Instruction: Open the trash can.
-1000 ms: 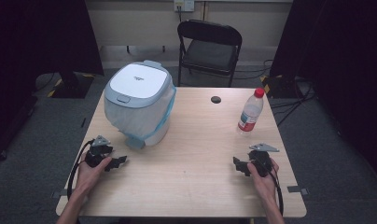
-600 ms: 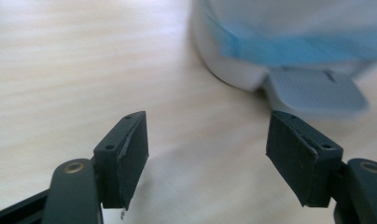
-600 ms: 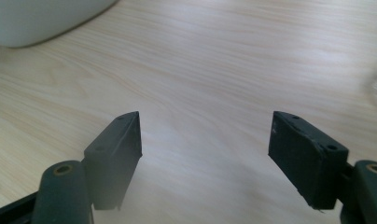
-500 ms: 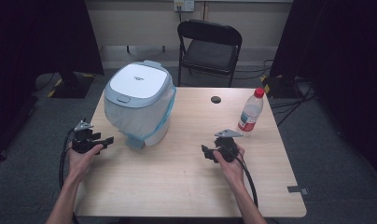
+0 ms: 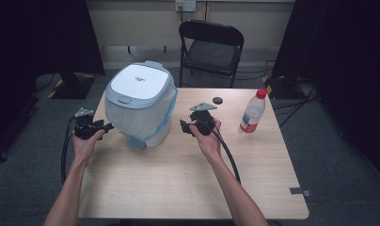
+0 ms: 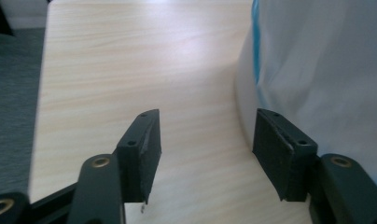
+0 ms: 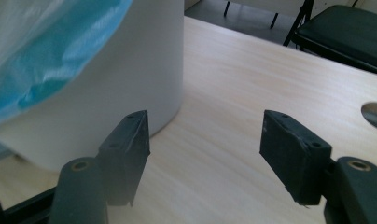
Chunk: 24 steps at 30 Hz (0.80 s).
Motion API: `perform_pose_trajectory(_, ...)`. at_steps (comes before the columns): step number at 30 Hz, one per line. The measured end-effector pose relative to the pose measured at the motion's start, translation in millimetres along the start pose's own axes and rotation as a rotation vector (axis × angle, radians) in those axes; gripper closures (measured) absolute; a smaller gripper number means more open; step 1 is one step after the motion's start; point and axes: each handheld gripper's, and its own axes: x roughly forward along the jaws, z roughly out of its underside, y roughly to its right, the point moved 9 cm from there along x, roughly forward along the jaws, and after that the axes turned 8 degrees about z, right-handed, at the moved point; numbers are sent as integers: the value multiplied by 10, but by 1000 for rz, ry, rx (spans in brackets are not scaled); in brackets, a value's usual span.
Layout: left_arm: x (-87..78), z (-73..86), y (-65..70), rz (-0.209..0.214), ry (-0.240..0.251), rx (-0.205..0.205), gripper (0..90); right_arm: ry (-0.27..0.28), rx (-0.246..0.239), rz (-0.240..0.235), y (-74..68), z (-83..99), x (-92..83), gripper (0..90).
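A white lidded bin (image 5: 138,101) lined with a blue-and-white bag stands at the table's back left. My left gripper (image 5: 106,126) hovers just left of the bin, jaws toward its side. In the left gripper view that gripper (image 6: 207,116) is open over bare wood, the bag (image 6: 317,70) close beside its right jaw. My right gripper (image 5: 183,125) hangs just right of the bin. In the right gripper view it (image 7: 205,116) is open, the bin's wall (image 7: 126,70) near its left jaw. Both pairs of jaws have just been closing, with nothing between them.
A clear plastic bottle (image 5: 251,113) with a red cap stands at the right of the wooden table (image 5: 178,183). A small dark round thing (image 5: 217,100) lies behind the right gripper. A black folding chair (image 5: 211,47) stands beyond the table's far edge.
Both hands have moved away from the front of the table toward the bin. The right hand came far to the left; the left hand shifted slightly outward. Both jaw gaps look narrower.
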Motion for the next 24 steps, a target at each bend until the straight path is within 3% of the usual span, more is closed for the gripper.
perform_pose_trajectory(2, 29, -70, -5, -25, 3, 21, 428, 1, -6, 6, -21, -31, 42, 328)
perform_pose_trajectory(4, 65, -128, 22, -14, 2, 26, 428, -9, -10, 11, -79, -94, 159, 333)
perform_pose_trajectory(5, 90, -182, 51, -9, 29, 31, 428, -2, -2, 14, -90, -114, 187, 335)
perform_pose_trajectory(7, 105, -190, 72, 1, 37, 23, 424, 3, 4, 27, -98, -132, 230, 339)
perform_pose_trajectory(8, 133, -181, 117, 12, 29, 37, 424, 3, 4, 27, -98, -132, 230, 339)
perform_pose_trajectory(9, 161, -165, 184, 1, 16, 87, 482, -6, 11, 22, -113, -125, 261, 338)
perform_pose_trajectory(12, 152, -169, 219, 31, 25, 74, 490, -8, -14, 33, -110, -124, 279, 337)
perform_pose_trajectory(15, 99, -201, 395, 87, 35, 111, 512, -9, -17, 45, -47, -132, 281, 335)
perform_pose_trajectory(16, 99, -201, 395, 87, 35, 111, 494, -9, -17, 45, -47, -132, 281, 335)
perform_pose_trajectory(17, 79, -219, 502, 123, 41, 121, 489, -8, -13, 51, 4, -137, 268, 333)
perform_pose_trajectory(18, 79, -219, 502, 123, 41, 121, 490, -8, -13, 51, 4, -137, 268, 333)
perform_pose_trajectory(19, 70, -233, 628, 150, 44, 137, 489, -6, -8, 63, 66, -149, 265, 335)
perform_pose_trajectory(20, 70, -233, 628, 150, 44, 137, 490, -6, -8, 63, 66, -149, 265, 335)
perform_pose_trajectory(22, 66, -228, 756, 179, 35, 171, 486, -5, -8, 74, 126, -159, 265, 335)
perform_pose_trajectory(24, 67, -237, 779, 143, 24, 189, 470, -4, -5, 92, 188, -170, 264, 340)
